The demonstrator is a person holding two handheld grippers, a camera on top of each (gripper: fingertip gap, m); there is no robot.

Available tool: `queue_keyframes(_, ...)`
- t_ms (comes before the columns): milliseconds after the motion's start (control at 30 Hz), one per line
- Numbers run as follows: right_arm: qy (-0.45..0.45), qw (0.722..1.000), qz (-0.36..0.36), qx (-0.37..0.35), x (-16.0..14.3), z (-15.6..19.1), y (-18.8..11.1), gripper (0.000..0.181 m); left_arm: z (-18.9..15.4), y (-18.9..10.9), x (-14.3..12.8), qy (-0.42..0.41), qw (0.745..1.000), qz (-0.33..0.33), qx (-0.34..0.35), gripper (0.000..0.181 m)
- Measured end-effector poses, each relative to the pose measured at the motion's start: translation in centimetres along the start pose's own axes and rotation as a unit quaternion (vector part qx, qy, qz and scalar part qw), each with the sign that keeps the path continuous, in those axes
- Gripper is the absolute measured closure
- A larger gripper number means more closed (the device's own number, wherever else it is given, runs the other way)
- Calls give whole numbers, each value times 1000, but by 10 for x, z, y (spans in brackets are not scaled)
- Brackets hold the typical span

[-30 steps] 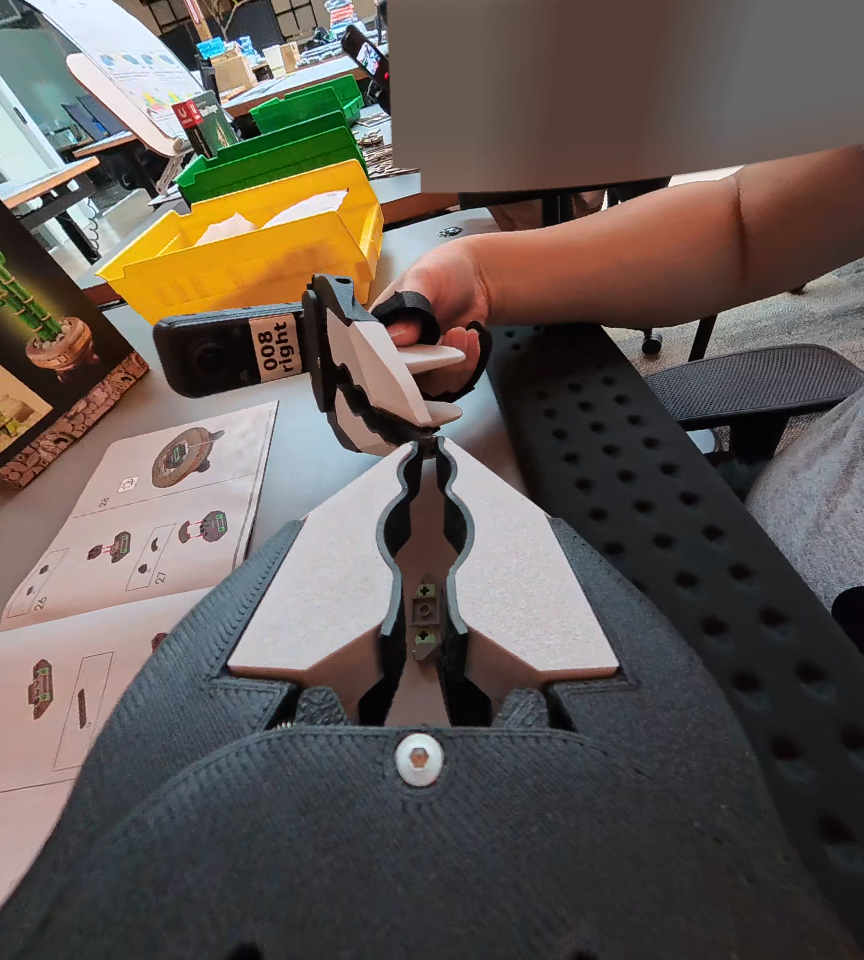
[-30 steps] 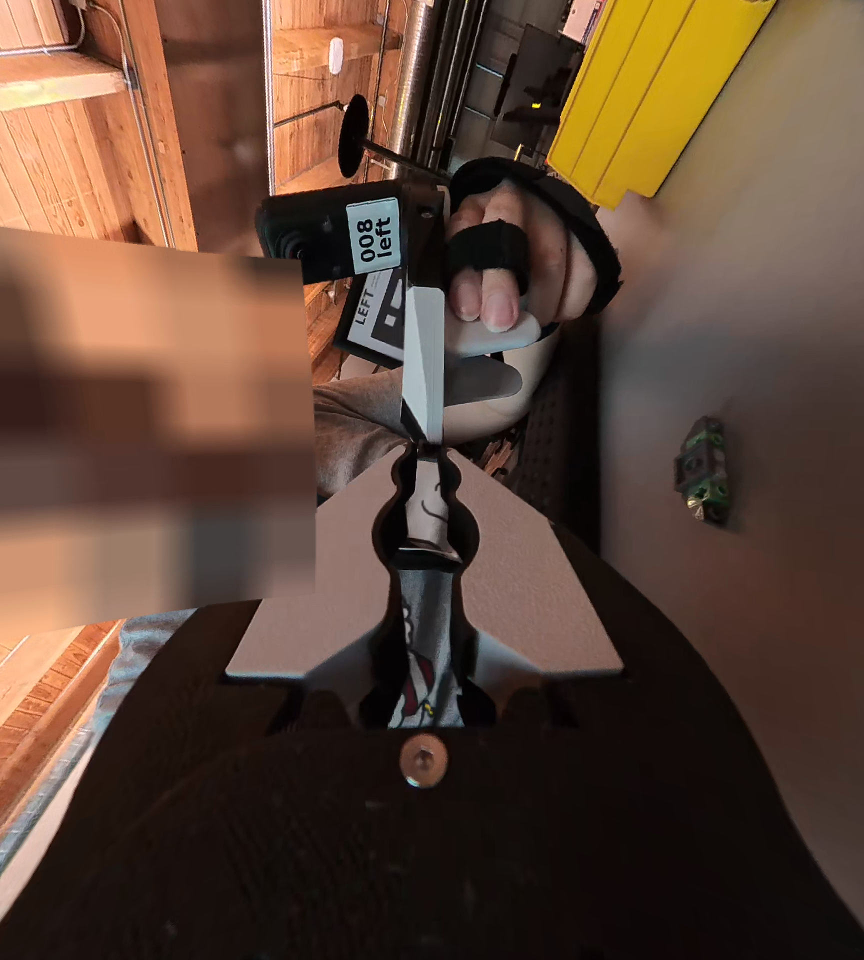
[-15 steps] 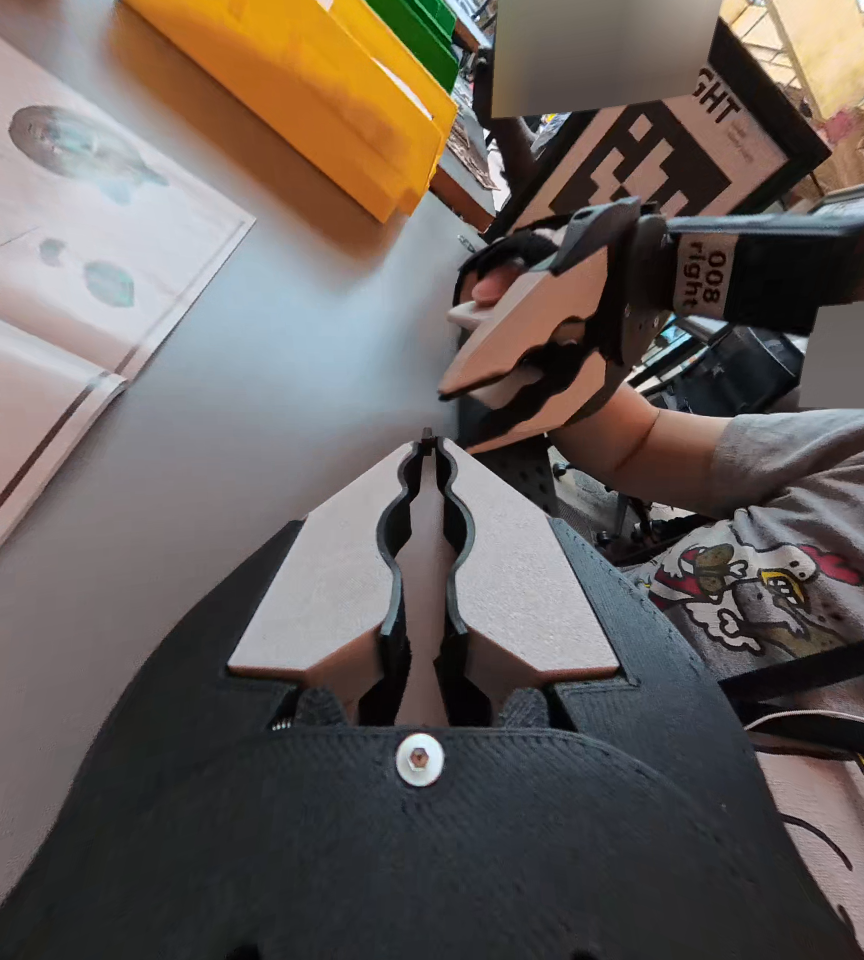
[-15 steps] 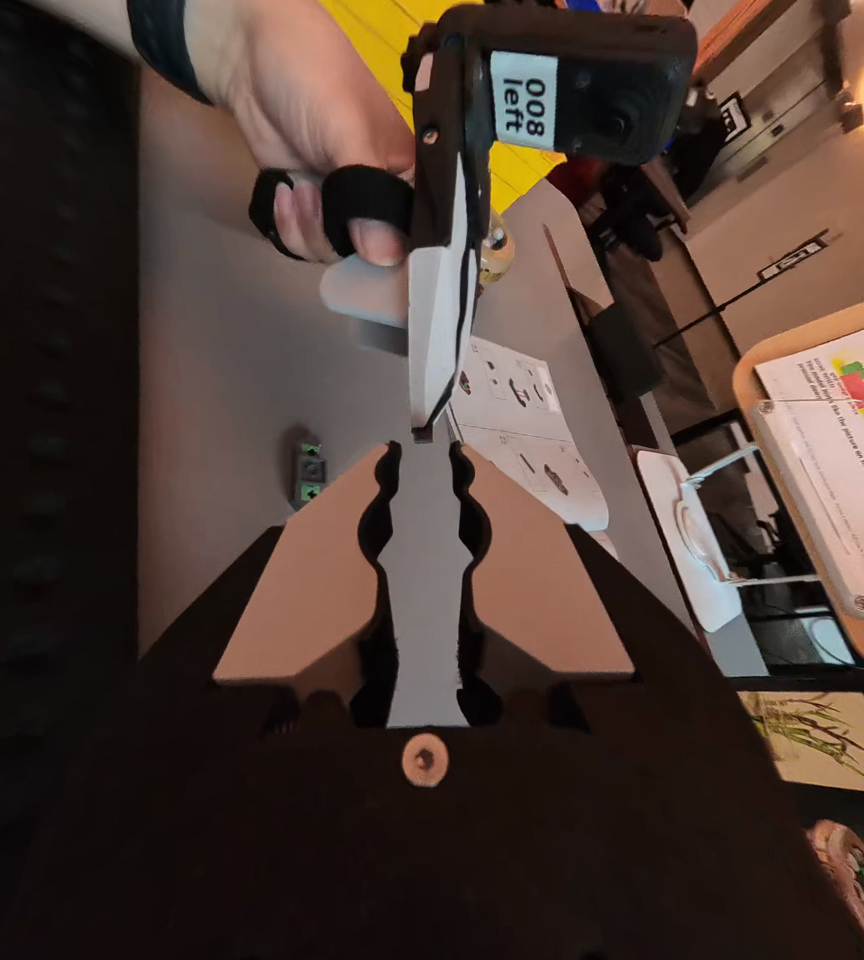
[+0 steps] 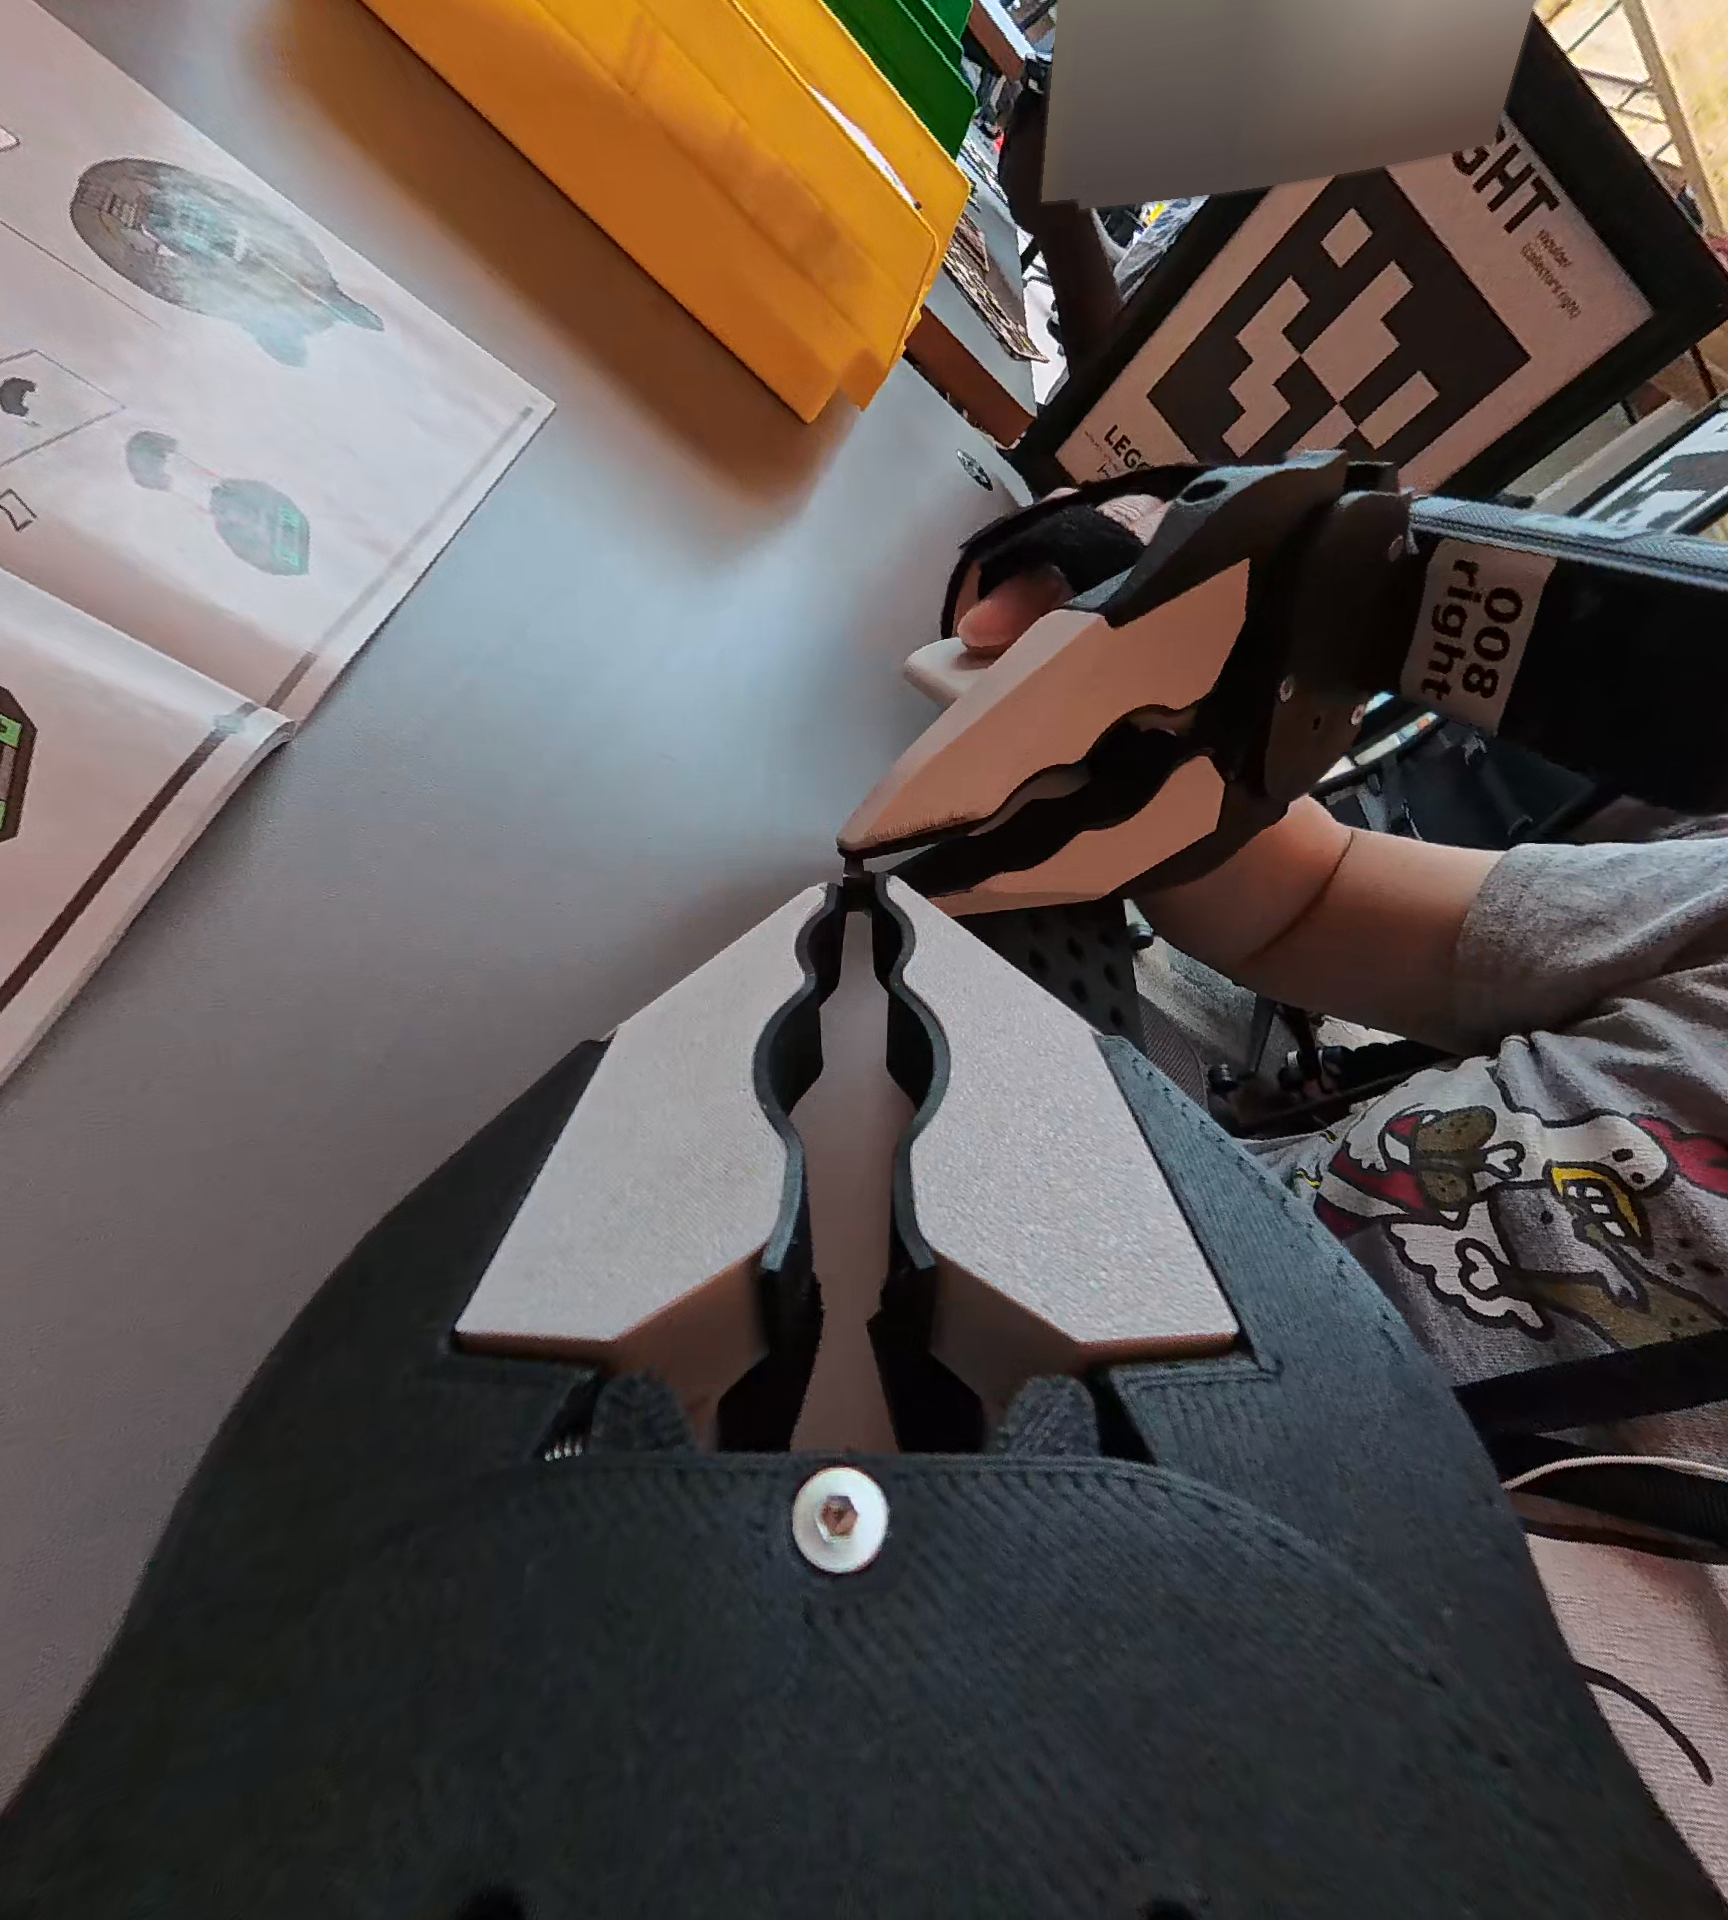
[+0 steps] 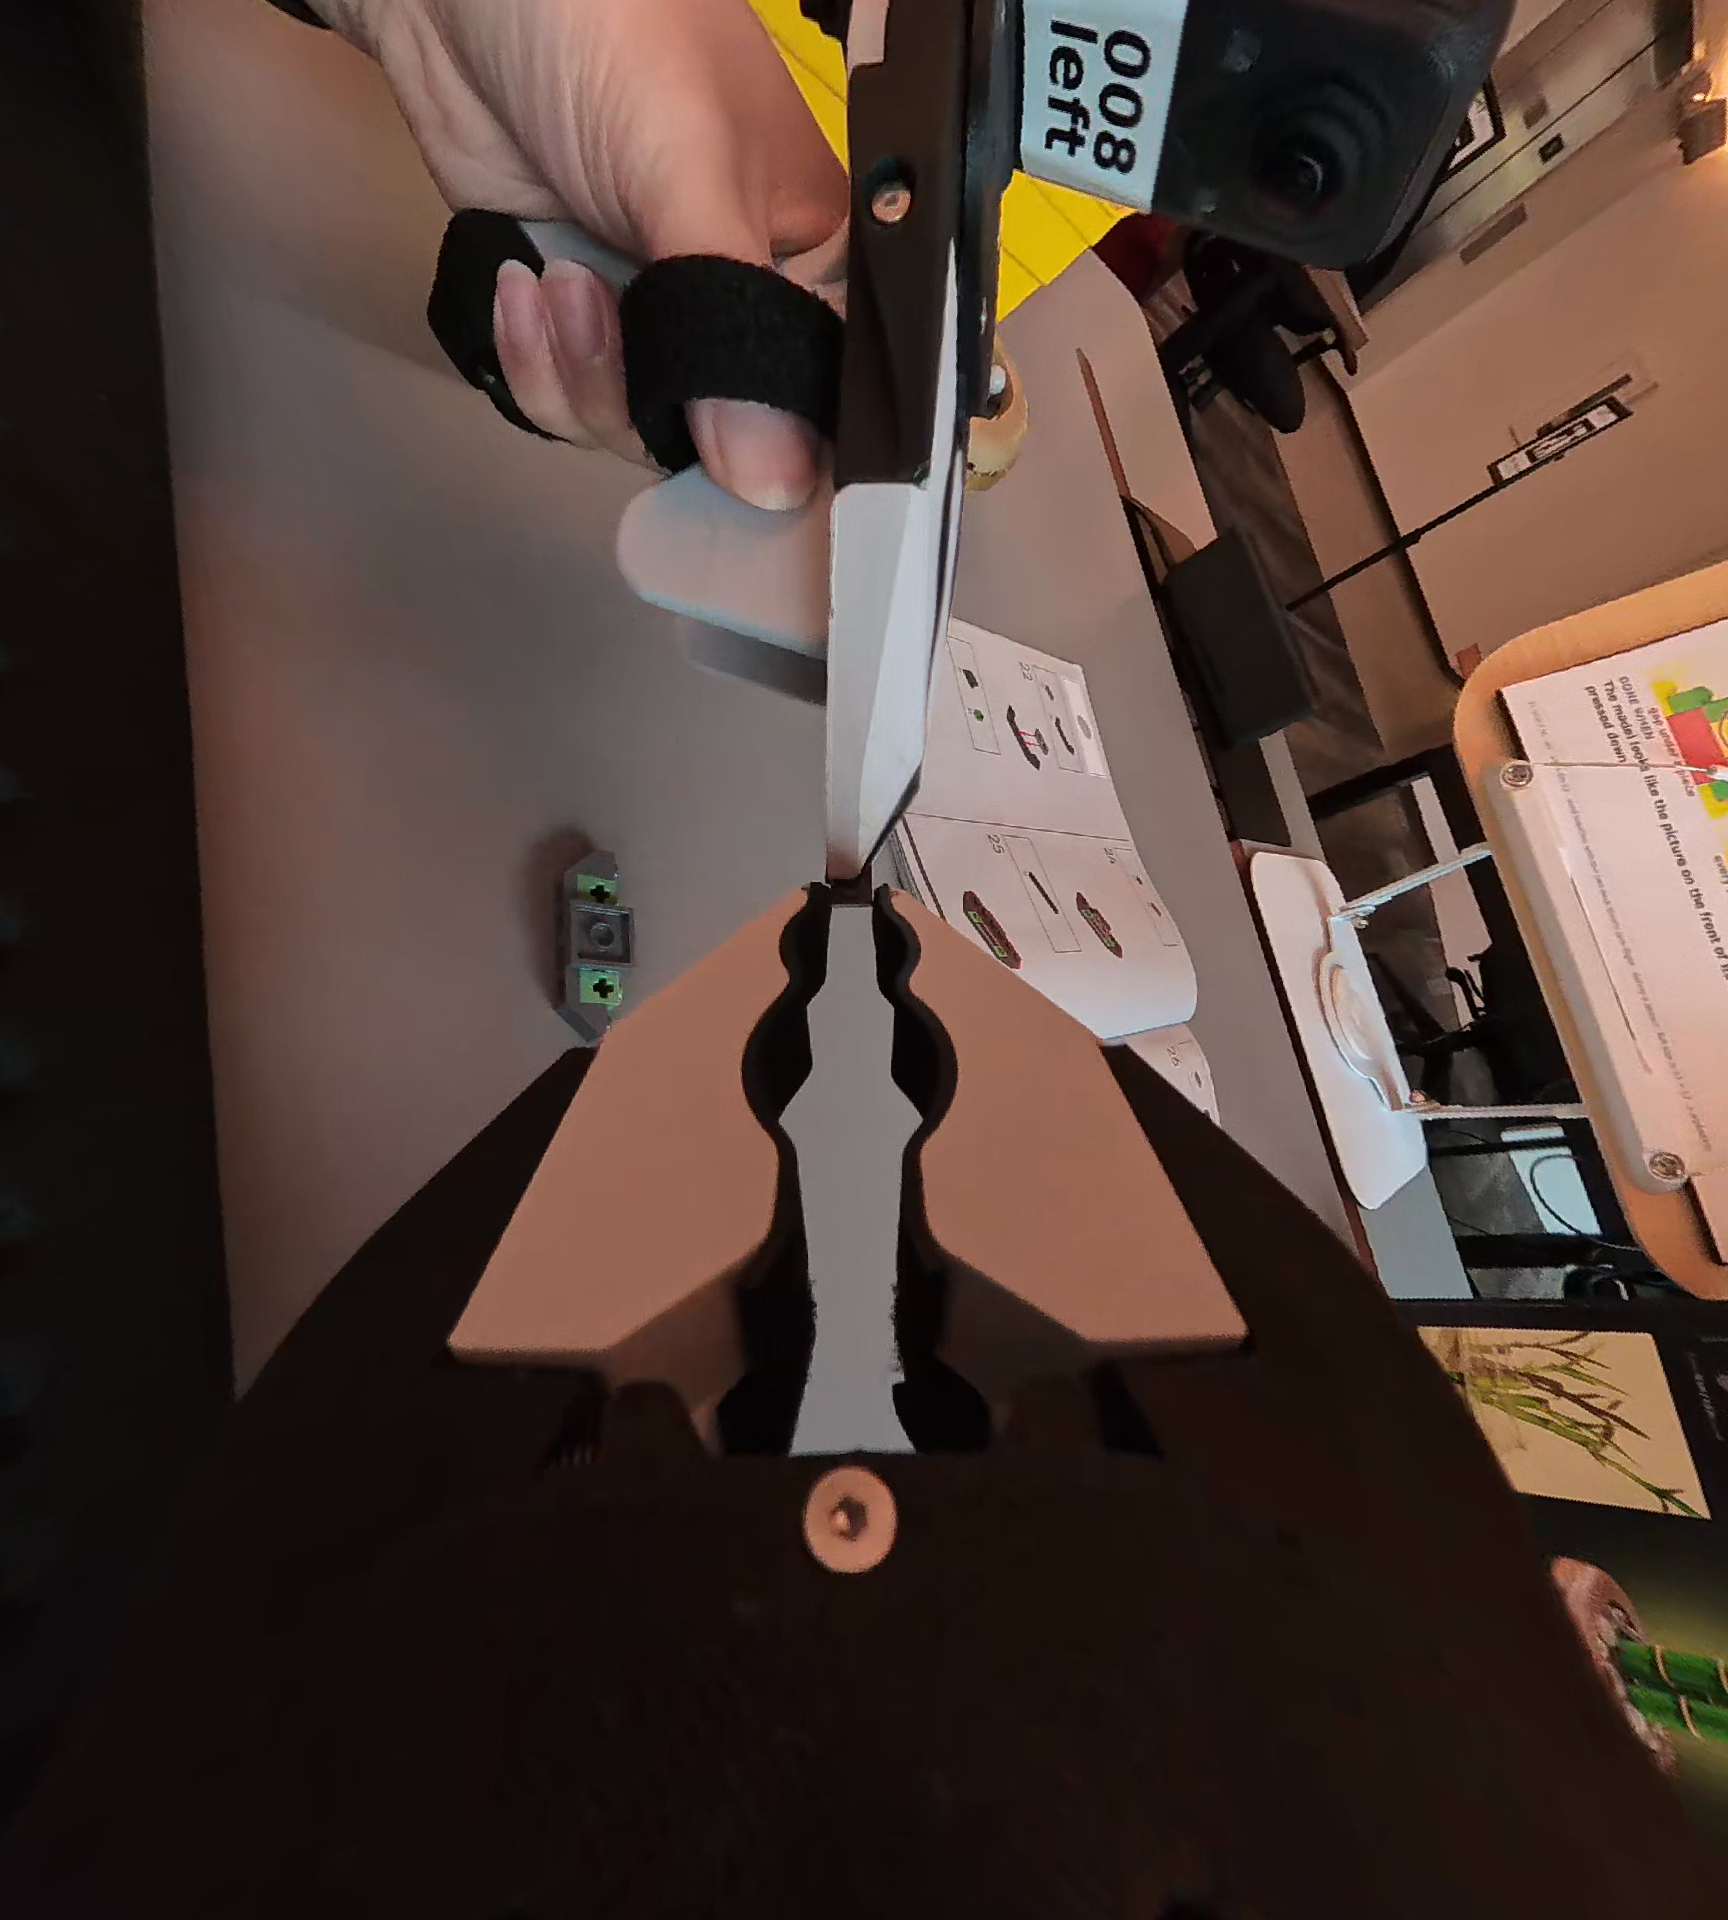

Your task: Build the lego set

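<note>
My left gripper (image 5: 855,885) and right gripper (image 6: 847,891) meet tip to tip above the grey table (image 5: 527,748). A tiny dark lego piece (image 6: 847,883) sits pinched between both pairs of fingertips; it also shows in the left wrist view (image 5: 856,871). The right gripper (image 5: 865,852) comes in from the right there. The left gripper (image 6: 852,860) comes in from above in the right wrist view, seen edge-on. A small grey lego assembly with two green parts (image 6: 597,943) lies on the table left of the right gripper.
An open instruction booklet (image 5: 164,468) lies on the table, also in the right wrist view (image 6: 1036,831). Yellow bins (image 5: 683,177) and green bins (image 5: 901,52) stand behind. A black perforated mat (image 6: 8,727) runs along the table edge. The set's box (image 6: 1618,1455) stands at the right. Only a small space, under 4 cm, lies between the two pairs of fingers.
Both grippers have turned over the table and come together tip to tip. The right gripper's jaws have narrowed onto the tiny piece at the left gripper's tips.
</note>
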State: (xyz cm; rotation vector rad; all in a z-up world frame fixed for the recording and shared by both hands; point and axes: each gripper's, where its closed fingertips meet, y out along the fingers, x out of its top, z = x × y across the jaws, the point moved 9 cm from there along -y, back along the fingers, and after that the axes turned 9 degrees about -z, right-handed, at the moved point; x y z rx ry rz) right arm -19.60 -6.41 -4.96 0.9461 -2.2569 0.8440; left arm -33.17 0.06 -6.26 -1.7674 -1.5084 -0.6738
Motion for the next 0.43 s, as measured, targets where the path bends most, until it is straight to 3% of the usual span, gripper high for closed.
queue_keyframes(200,24,1000,-3,3,-2,-1,0,175,0,0,0,-2,1000,-4,0,177)
queue_keyframes(267,70,997,-40,2,-2,-7,-6,175,-1,-1,3,-26,999,-23,-21,163)
queue_keyframes(333,113,989,-98,8,2,-13,-15,175,-4,-4,7,-72,993,-50,-74,149)
queue_keyframes(433,148,971,-188,12,12,-20,-30,175,-13,-8,12,-140,967,-92,-194,153)
